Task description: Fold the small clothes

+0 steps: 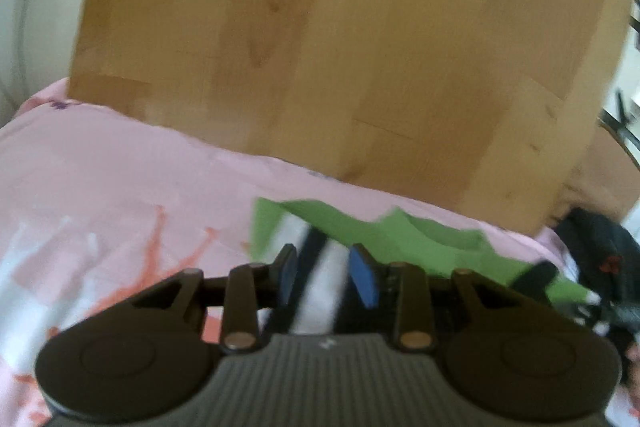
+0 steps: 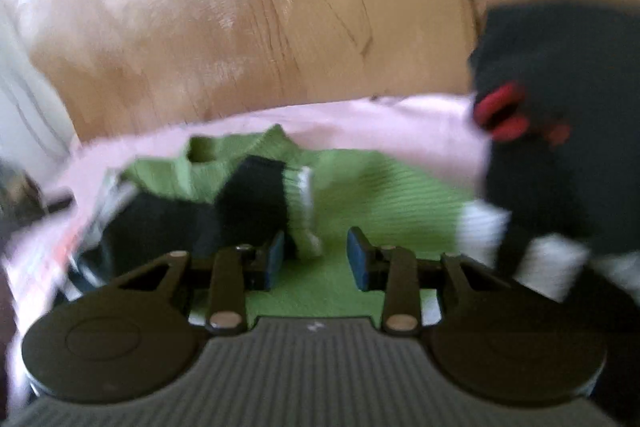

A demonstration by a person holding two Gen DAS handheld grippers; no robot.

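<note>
Wood counter [image 1: 320, 47] fills the far view, with a pink printed garment [image 1: 120, 187] spread along its near edge and a green ribbed piece [image 2: 360, 187] lying on that. A dark garment with red marks [image 2: 560, 107] sits to the right. Left tongs [image 1: 329, 277] stand partly open around a black-and-white striped piece [image 1: 324, 291]; grip unclear through blur. Right tongs [image 2: 316, 259] hang partly open, empty, over the green. Picking up seems underway; next, pinch an edge.

The left gripper [image 1: 326, 269] is angled downward, jaws narrowly parted; the right gripper [image 2: 316, 259] is likewise tilted down, jaws parted.
</note>
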